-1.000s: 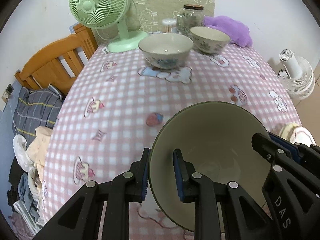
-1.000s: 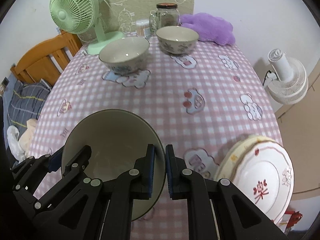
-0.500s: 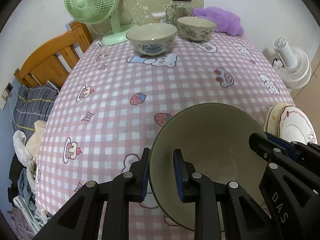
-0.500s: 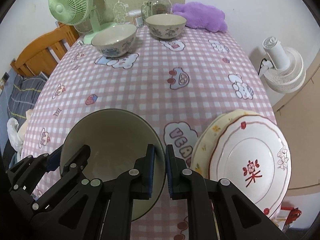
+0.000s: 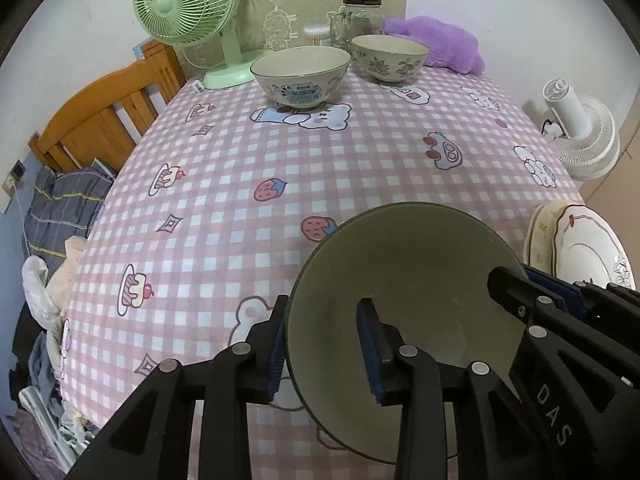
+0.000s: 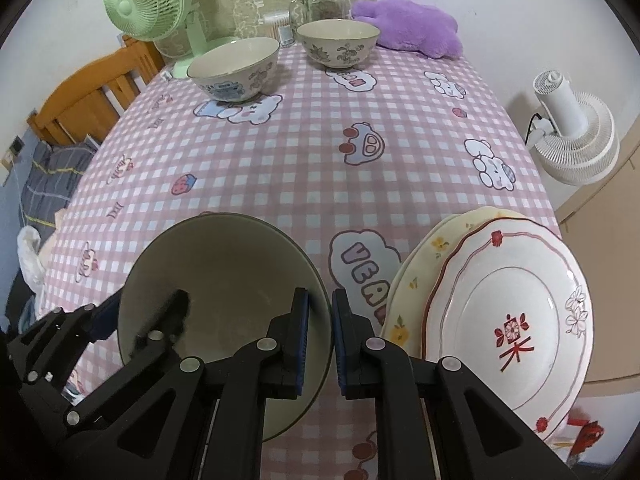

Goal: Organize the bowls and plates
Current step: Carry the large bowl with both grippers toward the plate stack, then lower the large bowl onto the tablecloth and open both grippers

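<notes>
Left gripper (image 5: 322, 340) — jaws apart astride bowl (image 5: 404, 264) rim | right gripper (image 6: 320, 332) — pinching rim

Shiny smooth green bowl (image 5: 404, 280), soft checked cloth (image 5: 320, 160) on the bench, glossy plates (image 6: 504, 312), glass jar (image 6: 320, 0), fuzzy purple toy (image 6: 408, 26), wooden bed frame (image 5: 104, 120)
</notes>
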